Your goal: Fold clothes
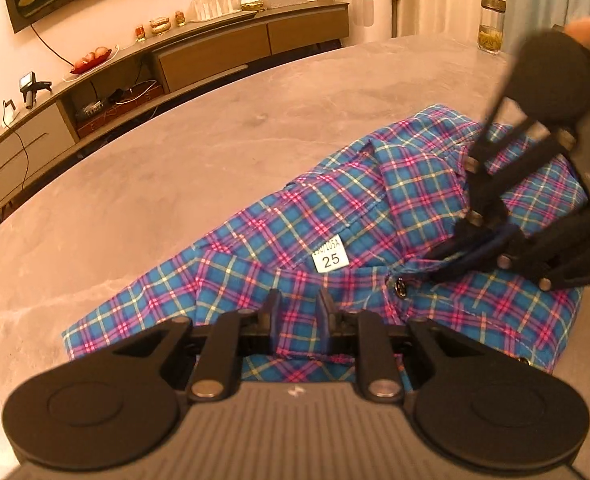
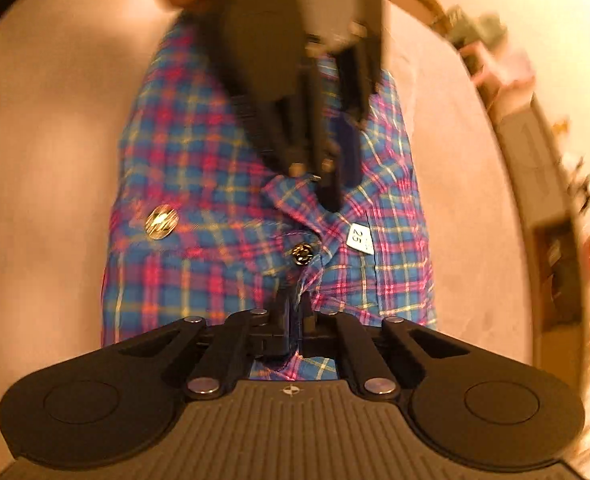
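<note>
A blue, pink and yellow plaid garment [image 1: 335, 208] [image 2: 199, 152] lies on the grey table [image 1: 155, 168], waistband up, with a white size label [image 1: 330, 258] and a metal button [image 1: 399, 287]. My left gripper [image 1: 299, 312] is shut on the waistband, with plaid cloth running between its fingers. In the right wrist view the left gripper [image 2: 335, 196] comes down from the top and pinches a fold near the label [image 2: 358, 237]. My right gripper [image 2: 295, 308] is shut on the cloth edge just below the button [image 2: 303, 255]. In the left wrist view the right gripper [image 1: 443, 258] reaches in from the right.
The table [image 2: 55, 160] extends bare to the left of the garment and beyond it. A glass jar [image 1: 491, 24] stands at its far right edge. A long sideboard [image 1: 215, 52] with glasses and ornaments lines the wall behind. A person's hand [image 1: 587, 26] holds the right gripper.
</note>
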